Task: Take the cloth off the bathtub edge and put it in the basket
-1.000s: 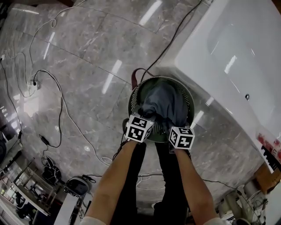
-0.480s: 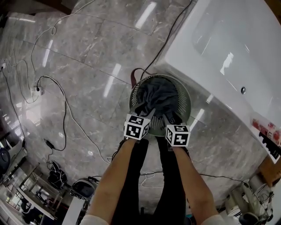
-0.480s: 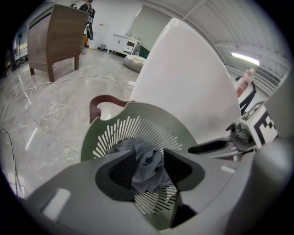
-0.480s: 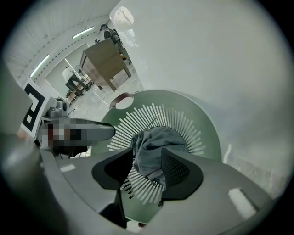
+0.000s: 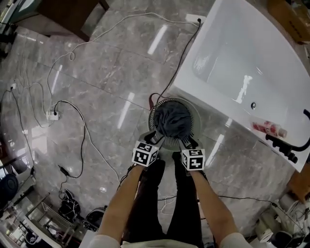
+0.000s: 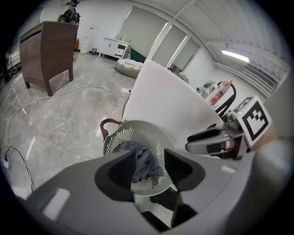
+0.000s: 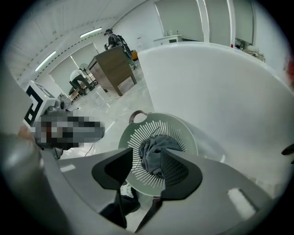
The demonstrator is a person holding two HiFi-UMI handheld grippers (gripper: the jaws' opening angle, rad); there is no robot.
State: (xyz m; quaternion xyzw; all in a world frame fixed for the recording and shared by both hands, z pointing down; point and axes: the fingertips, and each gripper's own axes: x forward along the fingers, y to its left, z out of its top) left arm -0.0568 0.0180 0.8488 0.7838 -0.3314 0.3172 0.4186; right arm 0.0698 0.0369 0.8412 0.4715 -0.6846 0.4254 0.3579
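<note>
The dark grey-blue cloth [image 5: 173, 119] lies bunched inside the round green slatted basket [image 5: 154, 115], which stands on the floor against the white bathtub [image 5: 252, 63]. My left gripper [image 5: 156, 138] and right gripper [image 5: 186, 142] hang side by side above the basket's near rim, clear of the cloth. In the left gripper view the left gripper [image 6: 148, 167] stands open, and the cloth [image 6: 140, 160] and basket [image 6: 119, 137] show through the gap far below. The right gripper [image 7: 147, 172] is likewise open and empty over the cloth [image 7: 154, 149].
Cables and a power strip [image 5: 52, 115] trail over the marble floor at left. Small pink bottles [image 5: 269, 128] and a black faucet [image 5: 290, 150] sit on the tub's right edge. A brown cabinet [image 5: 72, 12] stands at the far left. The person's legs are under the grippers.
Both grippers have lifted up and back from the basket, and the view has pulled higher. The cloth has stayed down in the basket.
</note>
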